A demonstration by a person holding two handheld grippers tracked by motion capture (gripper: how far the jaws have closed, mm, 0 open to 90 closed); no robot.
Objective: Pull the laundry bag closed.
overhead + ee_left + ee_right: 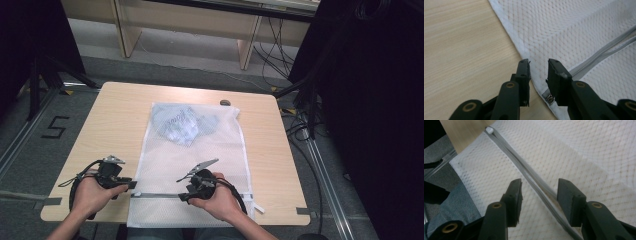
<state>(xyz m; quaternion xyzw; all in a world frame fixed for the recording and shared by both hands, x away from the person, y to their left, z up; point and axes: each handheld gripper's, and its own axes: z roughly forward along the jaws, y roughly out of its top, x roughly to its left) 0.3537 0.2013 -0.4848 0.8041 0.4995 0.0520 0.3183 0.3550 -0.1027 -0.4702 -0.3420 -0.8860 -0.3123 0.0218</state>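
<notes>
Both tools parted over mesh bag's zipper.

Grey carpet floor, pale wooden shelving behind

My left hand holds the left gripper low at the near left, pointing right; its jaws stand a little apart. My right hand holds the right gripper near the middle, pointing left toward the other; its jaws are wider apart. Both forearms come in from the near edge, and the two grippers stay well apart.
</notes>
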